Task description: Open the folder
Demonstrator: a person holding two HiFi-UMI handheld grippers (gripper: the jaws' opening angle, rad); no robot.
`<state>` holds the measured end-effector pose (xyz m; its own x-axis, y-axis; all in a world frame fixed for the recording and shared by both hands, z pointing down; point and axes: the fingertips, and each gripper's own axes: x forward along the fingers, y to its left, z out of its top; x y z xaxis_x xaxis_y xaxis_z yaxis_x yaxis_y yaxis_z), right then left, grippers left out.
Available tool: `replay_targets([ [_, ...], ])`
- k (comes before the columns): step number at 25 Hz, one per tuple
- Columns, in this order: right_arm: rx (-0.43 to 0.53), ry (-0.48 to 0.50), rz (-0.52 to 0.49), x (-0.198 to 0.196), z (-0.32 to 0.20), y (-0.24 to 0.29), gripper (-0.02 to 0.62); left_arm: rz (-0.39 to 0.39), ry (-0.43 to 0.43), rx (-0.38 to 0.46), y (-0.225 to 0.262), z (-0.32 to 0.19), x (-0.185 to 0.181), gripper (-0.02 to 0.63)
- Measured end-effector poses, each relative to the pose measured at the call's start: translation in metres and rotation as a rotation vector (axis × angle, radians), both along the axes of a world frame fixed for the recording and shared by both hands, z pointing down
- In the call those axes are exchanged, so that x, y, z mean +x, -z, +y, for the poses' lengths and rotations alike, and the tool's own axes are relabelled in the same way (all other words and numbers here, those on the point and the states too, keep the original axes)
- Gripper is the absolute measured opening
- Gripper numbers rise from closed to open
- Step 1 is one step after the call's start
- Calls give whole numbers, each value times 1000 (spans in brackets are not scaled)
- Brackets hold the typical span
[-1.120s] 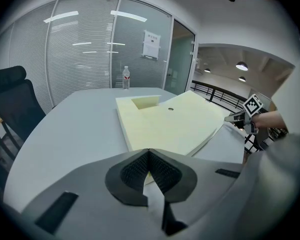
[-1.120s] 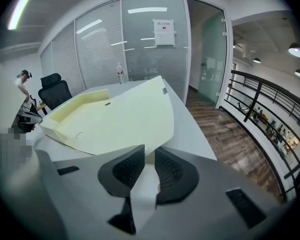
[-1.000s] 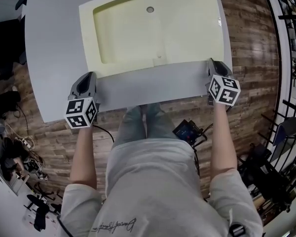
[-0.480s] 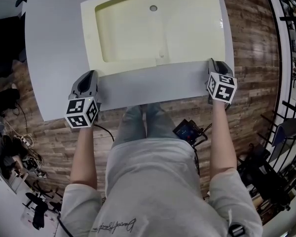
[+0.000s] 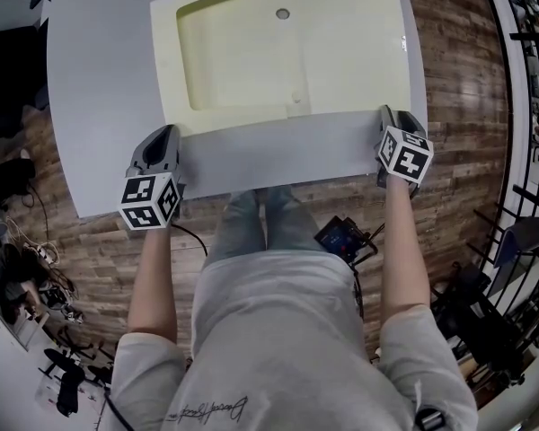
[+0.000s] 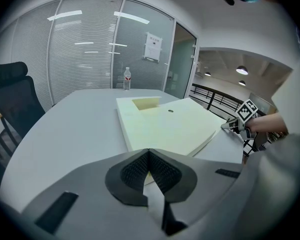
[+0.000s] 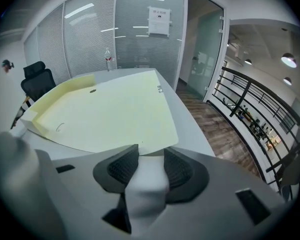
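A pale yellow folder (image 5: 341, 52) lies flat on the grey table (image 5: 99, 79), with a small round snap on its cover. My left gripper (image 5: 166, 135) rests at the folder's near left corner. In the left gripper view its pads meet at the tips (image 6: 149, 151), with the folder (image 6: 165, 126) just beyond them. My right gripper (image 5: 386, 115) sits at the near right corner. Its jaws (image 7: 151, 151) are opening, and only bare table shows in the gap. The folder's corner (image 7: 105, 114) lies just ahead of the pads.
A water bottle (image 6: 127, 79) stands at the table's far end. A black office chair (image 6: 15, 104) stands beside the table. Glass walls lie beyond it, and a railing (image 7: 245, 99) runs to the right. A dark device (image 5: 341, 238) lies on the wooden floor.
The right gripper's cube has tipped slightly and shifted a little. The left gripper has stayed where it was, and the folder still lies flat.
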<state>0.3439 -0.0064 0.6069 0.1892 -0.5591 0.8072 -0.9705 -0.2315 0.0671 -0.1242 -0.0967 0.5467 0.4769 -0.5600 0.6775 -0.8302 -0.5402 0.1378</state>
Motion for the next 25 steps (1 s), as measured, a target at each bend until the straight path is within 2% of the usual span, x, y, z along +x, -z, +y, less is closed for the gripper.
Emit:
replay_targets([
  [3, -3, -17, 11, 2, 0, 0, 173, 1, 3, -1, 0, 0, -1, 9],
  [6, 15, -77, -25, 6, 2, 0, 194, 2, 4, -2, 0, -1, -1, 9],
  [9, 39, -125, -56, 11, 4, -1, 245, 1, 6, -2, 0, -1, -3, 9],
  [15, 24, -45, 19, 9, 0, 1, 246, 2, 9, -1, -1, -2, -2, 9],
  [18, 9, -12, 41, 6, -2, 1, 220, 4, 11, -4, -1, -2, -3, 8],
  [21, -22, 73, 102, -2, -6, 3, 185, 6, 17, -2, -1, -2, -4, 9],
  [25, -58, 169, 136, -19, -11, 0, 52, 7, 19, -3, -1, -2, -3, 9],
])
